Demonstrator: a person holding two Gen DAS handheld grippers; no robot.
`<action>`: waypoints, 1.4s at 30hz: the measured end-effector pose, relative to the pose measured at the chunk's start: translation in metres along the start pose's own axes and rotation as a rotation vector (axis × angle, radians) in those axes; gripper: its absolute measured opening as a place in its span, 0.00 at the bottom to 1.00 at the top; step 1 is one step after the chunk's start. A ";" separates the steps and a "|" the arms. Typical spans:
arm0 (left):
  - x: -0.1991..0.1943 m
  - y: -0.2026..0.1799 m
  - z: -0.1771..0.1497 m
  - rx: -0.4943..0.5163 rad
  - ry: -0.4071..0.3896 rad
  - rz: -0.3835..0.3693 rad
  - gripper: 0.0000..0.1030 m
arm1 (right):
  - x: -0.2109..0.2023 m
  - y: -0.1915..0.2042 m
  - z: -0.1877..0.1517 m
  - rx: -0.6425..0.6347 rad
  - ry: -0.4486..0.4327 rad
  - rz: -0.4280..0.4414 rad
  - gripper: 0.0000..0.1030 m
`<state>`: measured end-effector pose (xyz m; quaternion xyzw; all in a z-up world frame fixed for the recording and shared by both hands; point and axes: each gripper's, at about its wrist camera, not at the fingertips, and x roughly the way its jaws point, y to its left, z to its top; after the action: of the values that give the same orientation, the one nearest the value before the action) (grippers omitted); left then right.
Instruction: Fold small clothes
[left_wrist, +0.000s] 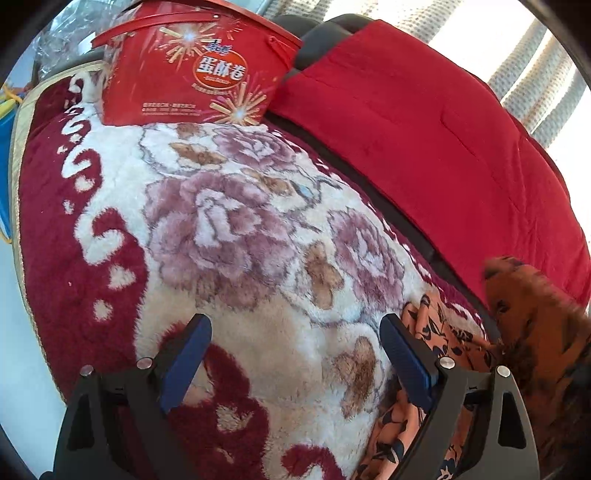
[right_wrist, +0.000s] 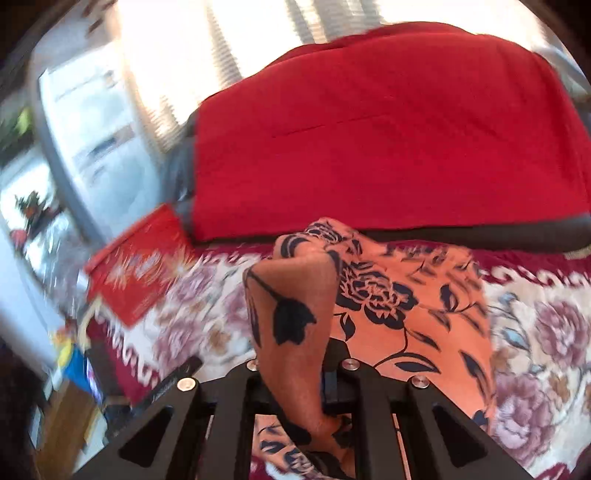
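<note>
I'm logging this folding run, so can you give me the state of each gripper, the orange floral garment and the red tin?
left gripper: open, empty, over the floral blanket.
right gripper: shut on the orange floral garment.
orange floral garment: bunched, one end pinched, the rest on the blanket.
red tin: upright on the blanket; top out of view.

An orange garment (right_wrist: 406, 314) printed with dark navy roses and leaves was seen at six o'clock. A cream blanket (left_wrist: 229, 229) was patterned with mauve roses, tan leaves and maroon scrolls. A plain red quilt (left_wrist: 424, 140) was seen at one o'clock, and a red box (left_wrist: 192, 81) with gold fireworks at eleven o'clock.
</note>
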<state>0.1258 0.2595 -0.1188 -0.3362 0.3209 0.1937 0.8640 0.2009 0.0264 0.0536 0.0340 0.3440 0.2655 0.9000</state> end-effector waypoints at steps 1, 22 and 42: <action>0.000 0.002 0.001 -0.007 0.000 0.002 0.89 | 0.017 0.008 -0.012 -0.039 0.044 -0.016 0.10; 0.002 0.001 0.001 0.008 -0.007 0.013 0.89 | 0.044 0.045 -0.047 -0.209 0.120 -0.065 0.11; -0.027 -0.059 -0.044 0.357 0.051 -0.219 0.86 | -0.046 -0.011 -0.133 0.031 0.054 0.039 0.68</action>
<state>0.1200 0.1841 -0.0985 -0.2153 0.3333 0.0304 0.9174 0.0930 -0.0222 -0.0228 0.0474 0.3713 0.2785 0.8845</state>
